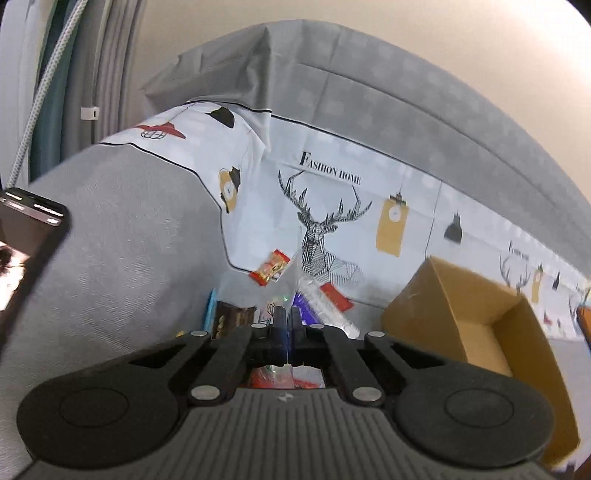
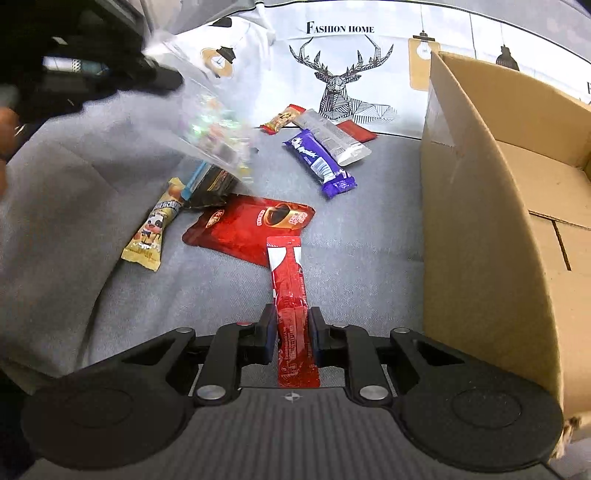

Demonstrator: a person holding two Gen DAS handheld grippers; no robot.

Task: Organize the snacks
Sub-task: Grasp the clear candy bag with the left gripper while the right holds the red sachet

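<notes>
1. While both tools are loaded, the step in hand appears to be collection: snacks lie loose on the grey cloth surface and each gripper has one item lifted for sorting.

2. Right gripper: jaws drawn narrow on a long red stick sachet, gripped across its width near the lower end, with the white-tipped upper end projecting forward over the cloth.

3. Left gripper: fingers pressed nearly together on the edge of a clear plastic bag. In the right wrist view the bag hangs blurred above the pile, with small multicoloured contents showing through.

4. Cardboard box: open, standing just beside the right gripper on its right. It is judged the likely destination.

5. Next move, as a judgement: carry the red stick sachet rightward over the box wall and release it inside. The sachet is limp and long, so its free end may catch the rim.

6. Items awaiting handling: red coffee pouch, purple bar, silver sachet, yellow cartoon-figure packet, dark packet.

7. Writing: "FASHION HOME" is printed above a deer drawing on the backdrop cloth. Print on the wrappers is too small or blurred to read.
</notes>
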